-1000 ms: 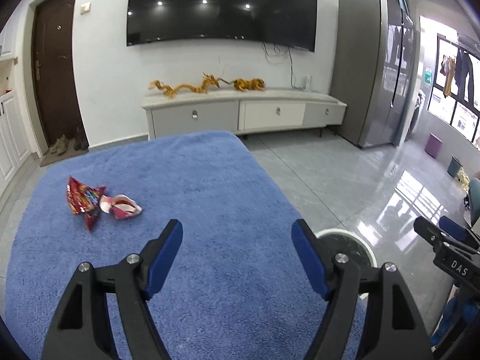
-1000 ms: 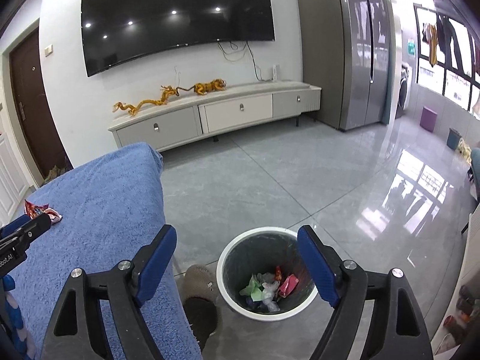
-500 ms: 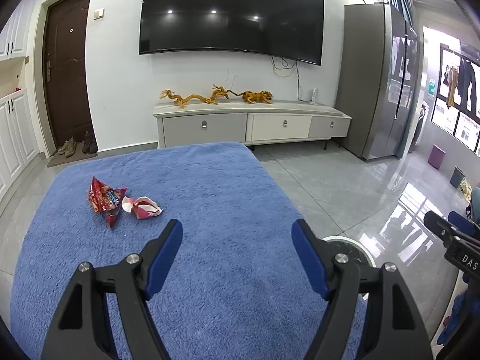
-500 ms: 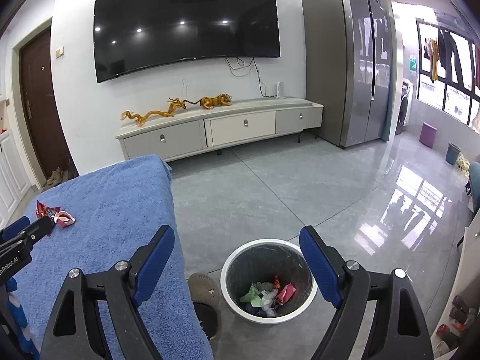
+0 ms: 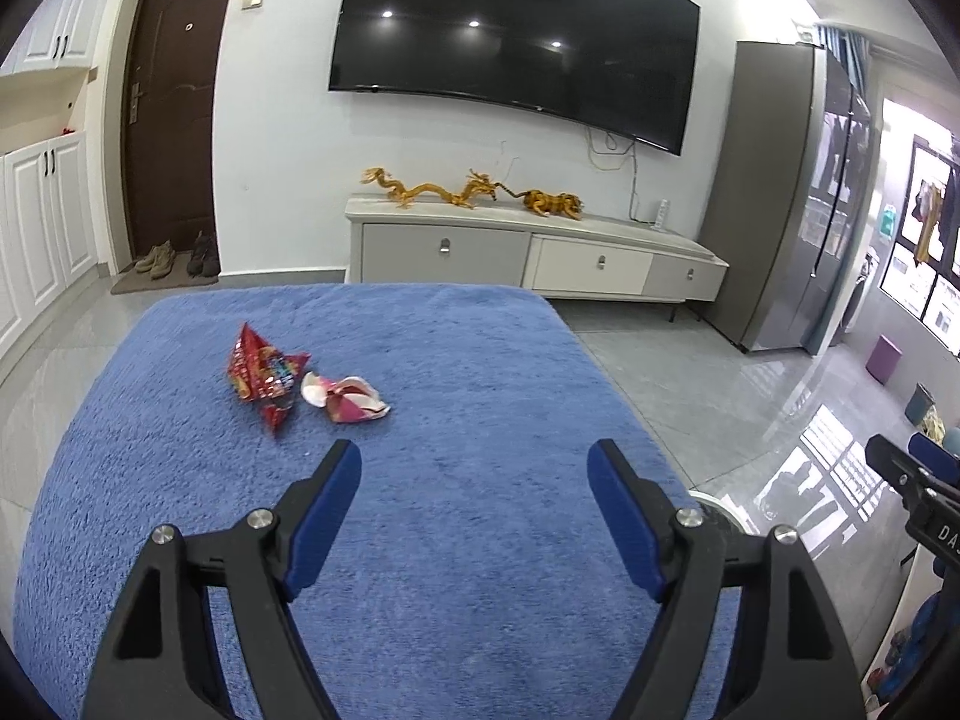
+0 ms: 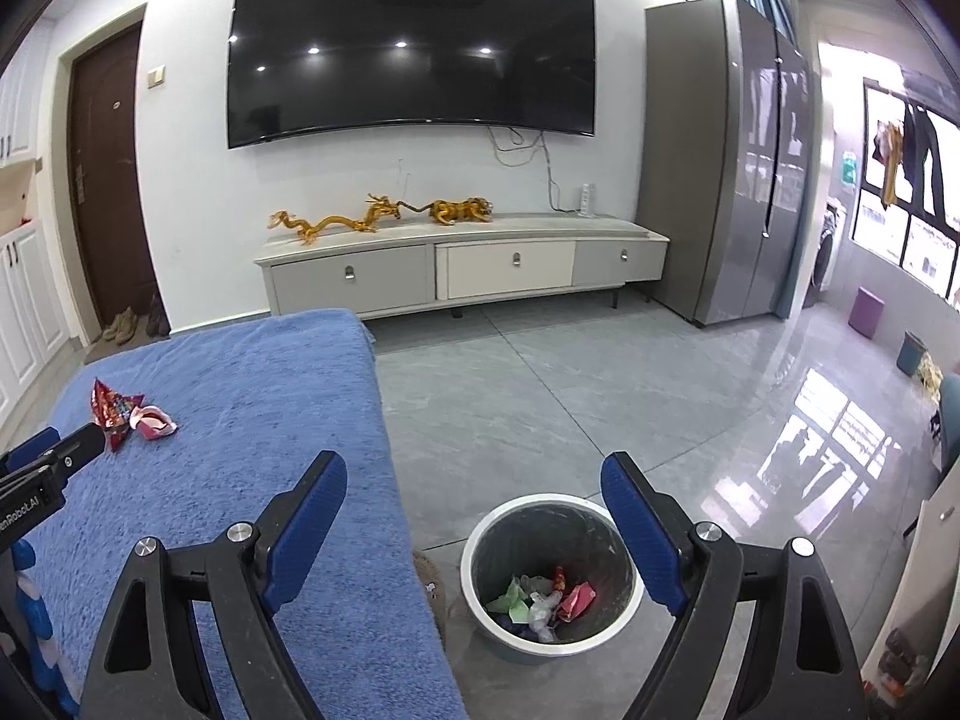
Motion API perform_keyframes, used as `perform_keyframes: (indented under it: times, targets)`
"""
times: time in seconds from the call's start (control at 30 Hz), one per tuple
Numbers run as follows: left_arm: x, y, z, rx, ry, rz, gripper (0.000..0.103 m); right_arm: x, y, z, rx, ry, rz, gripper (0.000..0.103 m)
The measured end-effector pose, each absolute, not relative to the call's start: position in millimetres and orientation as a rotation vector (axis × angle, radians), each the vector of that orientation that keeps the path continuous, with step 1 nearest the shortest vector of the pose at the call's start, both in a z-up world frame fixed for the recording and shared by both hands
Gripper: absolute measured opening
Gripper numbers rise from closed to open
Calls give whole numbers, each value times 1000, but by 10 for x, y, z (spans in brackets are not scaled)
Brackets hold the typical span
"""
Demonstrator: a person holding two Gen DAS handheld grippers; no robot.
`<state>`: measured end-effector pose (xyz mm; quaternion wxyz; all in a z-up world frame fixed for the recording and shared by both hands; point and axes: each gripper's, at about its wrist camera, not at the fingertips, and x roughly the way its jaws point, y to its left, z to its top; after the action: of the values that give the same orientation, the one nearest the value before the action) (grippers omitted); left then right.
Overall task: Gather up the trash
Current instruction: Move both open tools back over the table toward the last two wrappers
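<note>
On the blue towel (image 5: 420, 510) that covers the table, two scraps of trash lie towards the far left: a red wrapper (image 5: 262, 377) and, touching its right side, a pink wrapper (image 5: 346, 399). Off the towel's right edge, on the glossy grey floor, stands the bin (image 6: 549, 576), round, white-rimmed, already holding a few crumpled scraps.

My left gripper (image 5: 474, 495) hangs over the towel with its jaws spread wide and nothing between them; the right gripper (image 6: 474, 510) is likewise released and empty, above the table's edge and the bin.

I judge the step in hand is the left reach for a wrapper. I would go forward and left, come down nearly to the pile, and straddle a raised crease, since thin crinkled foil lies low and the plush nap could snag a blue pad. The red wrapper stands up in a peak, an easier pinch than the flatter pink one.
</note>
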<state>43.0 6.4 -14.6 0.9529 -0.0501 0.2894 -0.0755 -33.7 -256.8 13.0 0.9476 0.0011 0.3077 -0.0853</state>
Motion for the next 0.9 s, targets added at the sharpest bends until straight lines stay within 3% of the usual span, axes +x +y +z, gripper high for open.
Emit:
perform_keyframes:
  times: [0.9]
  targets:
    - [1028,1012,-748,-169,794,-48,77,468,-1918,-216,-98,715,7,86]
